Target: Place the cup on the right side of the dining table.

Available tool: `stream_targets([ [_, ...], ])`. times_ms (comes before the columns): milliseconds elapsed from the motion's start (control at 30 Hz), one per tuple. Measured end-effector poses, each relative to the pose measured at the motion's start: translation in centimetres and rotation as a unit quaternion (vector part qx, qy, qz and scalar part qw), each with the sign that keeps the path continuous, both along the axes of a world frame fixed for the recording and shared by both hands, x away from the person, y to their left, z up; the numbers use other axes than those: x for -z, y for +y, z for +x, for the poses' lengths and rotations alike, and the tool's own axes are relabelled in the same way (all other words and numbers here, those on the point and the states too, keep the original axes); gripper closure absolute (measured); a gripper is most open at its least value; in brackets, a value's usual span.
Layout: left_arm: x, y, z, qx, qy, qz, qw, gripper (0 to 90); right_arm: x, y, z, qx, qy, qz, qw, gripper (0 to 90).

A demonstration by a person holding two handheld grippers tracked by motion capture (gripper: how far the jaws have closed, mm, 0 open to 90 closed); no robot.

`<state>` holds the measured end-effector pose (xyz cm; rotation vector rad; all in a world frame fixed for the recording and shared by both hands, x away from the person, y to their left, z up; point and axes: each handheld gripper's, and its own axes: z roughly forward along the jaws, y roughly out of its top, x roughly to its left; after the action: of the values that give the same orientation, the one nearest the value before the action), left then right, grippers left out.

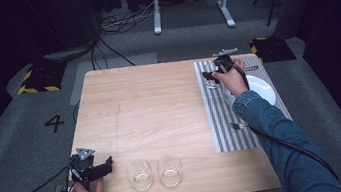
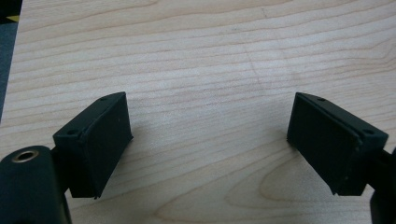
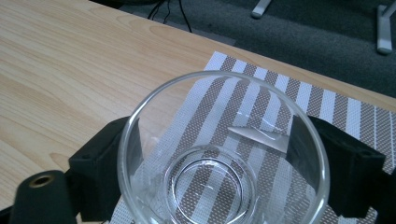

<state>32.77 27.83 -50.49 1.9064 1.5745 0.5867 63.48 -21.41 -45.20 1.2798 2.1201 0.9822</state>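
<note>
Glass tumbler [image 3: 223, 158] is sitting between the jaws of the right hand-held gripper [image 3: 224, 177], over the far left part of the striped placemat [image 3: 327, 105]; both jaws are pressing against its sides, so it is gripping the glass. In the high view this right hand-held gripper [image 1: 216, 72] is reaching to the far right of the bench [image 1: 160, 112], just beside the white plate [image 1: 262, 88].

Count: three clear glasses in all, one in the grip and two empty glasses [image 1: 139, 174] [image 1: 170, 170] standing side by side near the front edge. One plate, one placemat, and two pieces of cutlery showing: one [image 1: 238, 126] at the near side of the plate, one [image 1: 250, 68] at the far side, too small to tell which kind.

Left hand-held gripper [image 1: 103, 168] is resting at the front left corner, jaws spread wide with nothing between them, just bare wood [image 2: 205, 70].

Bench is light wood grain. Floor is grey carpet [image 1: 9, 149] with a "4" [image 1: 54, 123] marked on it, cables [image 1: 123, 22] trailing, a white stand frame [image 1: 190, 0] behind, yellow-black striped blocks [image 1: 37, 79] at both far corners. Room is dark.
</note>
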Motion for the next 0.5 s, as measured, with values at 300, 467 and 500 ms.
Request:
stream_targets([
  [300,0.0,0.0,0.0,0.0,0.0,0.0,1.0,13.8,-1.0,-0.3,-1.2,-0.002,-0.012,-0.013,0.9998,15.8],
  [467,0.0,0.0,0.0,0.001,0.001,0.001,1.0,13.8,-1.8,-0.9,-2.0,-0.006,-0.011,-0.006,0.9999,15.9],
  [500,0.0,0.0,0.0,0.0,0.0,0.0,1.0,13.8,-2.0,-0.9,-2.1,-0.008,-0.011,-0.007,0.9999,15.9],
])
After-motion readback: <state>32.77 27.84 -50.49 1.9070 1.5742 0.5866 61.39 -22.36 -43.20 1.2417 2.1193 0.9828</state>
